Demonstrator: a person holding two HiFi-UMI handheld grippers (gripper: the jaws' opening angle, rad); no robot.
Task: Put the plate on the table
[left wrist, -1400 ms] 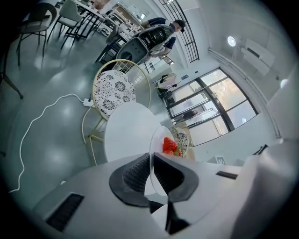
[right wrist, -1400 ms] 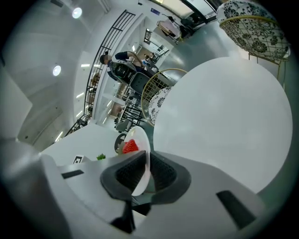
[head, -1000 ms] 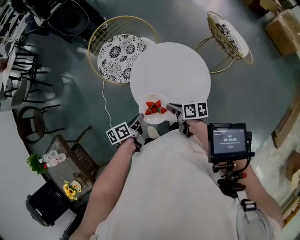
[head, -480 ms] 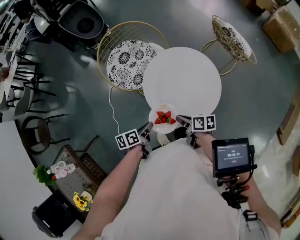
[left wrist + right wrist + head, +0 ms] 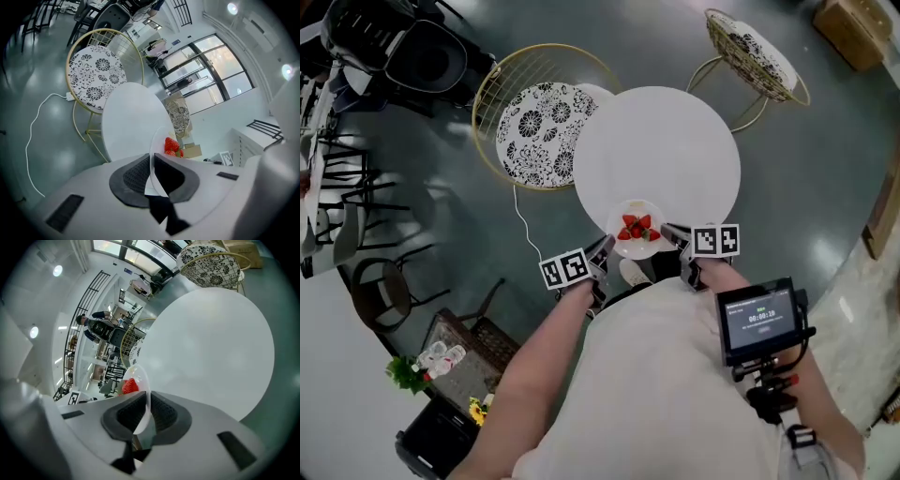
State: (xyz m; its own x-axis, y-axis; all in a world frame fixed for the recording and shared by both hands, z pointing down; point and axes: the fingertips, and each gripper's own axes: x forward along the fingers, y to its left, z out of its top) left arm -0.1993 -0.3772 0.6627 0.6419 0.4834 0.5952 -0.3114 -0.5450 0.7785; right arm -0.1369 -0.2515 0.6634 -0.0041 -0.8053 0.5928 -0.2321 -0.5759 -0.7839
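A white plate (image 5: 639, 231) with red strawberries (image 5: 637, 228) on it hangs over the near edge of the round white table (image 5: 659, 155). My left gripper (image 5: 602, 254) is shut on the plate's left rim. My right gripper (image 5: 672, 235) is shut on its right rim. In the left gripper view the plate's rim (image 5: 153, 154) stands edge-on between the dark pads, with the strawberries (image 5: 171, 146) beyond. The right gripper view shows the plate's rim (image 5: 144, 401) pinched the same way, strawberries (image 5: 130, 386) to the left, and the table (image 5: 211, 345) ahead.
A gold wire chair (image 5: 534, 112) with a black-and-white patterned cushion stands left of the table. A second such chair (image 5: 757, 52) stands at the far right. A white cable (image 5: 525, 223) trails on the dark floor. A screen device (image 5: 757, 319) is strapped on the right forearm.
The plate, held by both grippers, has moved forward and now overlaps the table's near edge. The head view has shifted, so table and chairs sit slightly differently in the frame.
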